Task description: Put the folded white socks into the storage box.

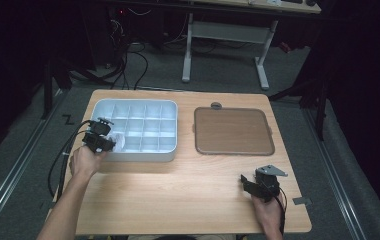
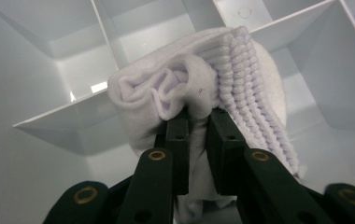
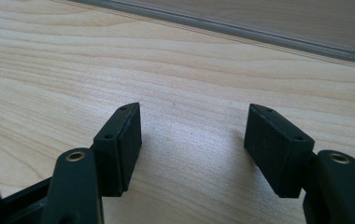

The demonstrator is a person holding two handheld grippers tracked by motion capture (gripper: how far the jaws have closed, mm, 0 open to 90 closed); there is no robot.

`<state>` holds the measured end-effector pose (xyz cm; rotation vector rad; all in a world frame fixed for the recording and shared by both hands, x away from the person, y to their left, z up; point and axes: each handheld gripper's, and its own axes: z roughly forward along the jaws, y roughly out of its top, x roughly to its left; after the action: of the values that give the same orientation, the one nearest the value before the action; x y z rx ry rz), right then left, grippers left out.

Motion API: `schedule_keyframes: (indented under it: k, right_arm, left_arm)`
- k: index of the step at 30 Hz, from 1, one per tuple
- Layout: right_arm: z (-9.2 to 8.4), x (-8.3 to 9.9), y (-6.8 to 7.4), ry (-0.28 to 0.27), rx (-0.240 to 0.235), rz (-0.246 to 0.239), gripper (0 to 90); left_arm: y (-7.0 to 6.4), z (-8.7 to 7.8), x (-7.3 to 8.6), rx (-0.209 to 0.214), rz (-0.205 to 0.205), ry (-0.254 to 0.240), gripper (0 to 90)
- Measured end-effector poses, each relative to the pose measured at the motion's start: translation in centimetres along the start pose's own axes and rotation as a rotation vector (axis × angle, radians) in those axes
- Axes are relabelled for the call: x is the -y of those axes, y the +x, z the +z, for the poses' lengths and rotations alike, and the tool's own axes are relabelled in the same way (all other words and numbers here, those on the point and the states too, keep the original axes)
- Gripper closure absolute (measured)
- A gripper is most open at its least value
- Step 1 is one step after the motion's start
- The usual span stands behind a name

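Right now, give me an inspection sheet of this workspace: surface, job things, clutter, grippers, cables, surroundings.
Surface: wooden table, bare grain in front of the right gripper.
Job's things: white divided tray at left; a rolled white sock held over its compartments.
Clutter: brown lid lying flat to the right of the tray; a small grey tab at the table's right edge.
Grippers: left gripper pinched on the sock; right gripper open, nothing between its jaws, low over the table.
Cables: black cable trails from the left gripper off the table's left side; more cables on the floor behind.
Surroundings: dark room, grey floor, a white desk frame beyond the table.
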<state>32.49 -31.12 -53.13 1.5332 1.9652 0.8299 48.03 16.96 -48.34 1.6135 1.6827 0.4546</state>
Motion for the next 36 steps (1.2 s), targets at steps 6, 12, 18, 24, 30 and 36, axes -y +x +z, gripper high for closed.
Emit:
schedule_keyframes:
  k: [6,12,18,24,30,36]
  right_arm:
    - [0.0,0.0,0.0,0.000,0.000,0.000,37.0]
    - [0.0,0.0,0.0,0.000,0.000,0.000,37.1]
    - [0.0,0.0,0.0,0.000,0.000,0.000,37.1]
    - [0.0,0.0,0.0,0.000,0.000,0.000,37.0]
    - [0.0,0.0,0.0,0.000,0.000,0.000,37.1]
    - [0.0,0.0,0.0,0.000,0.000,0.001,37.0]
  left_arm:
    - [0.5,0.4,0.2,0.003,-0.019,0.033,79.8]
    - [0.8,-0.1,-0.2,0.032,-0.058,0.019,77.6]
    - [1.0,-1.5,-1.1,0.090,-0.119,-0.037,69.1]
    - [0.4,-1.9,-1.7,0.102,-0.136,-0.111,64.8]
    - [-0.9,-0.9,-2.0,0.077,-0.095,-0.125,61.9]
    - [-0.6,-0.4,-1.9,0.062,-0.091,-0.090,69.7]
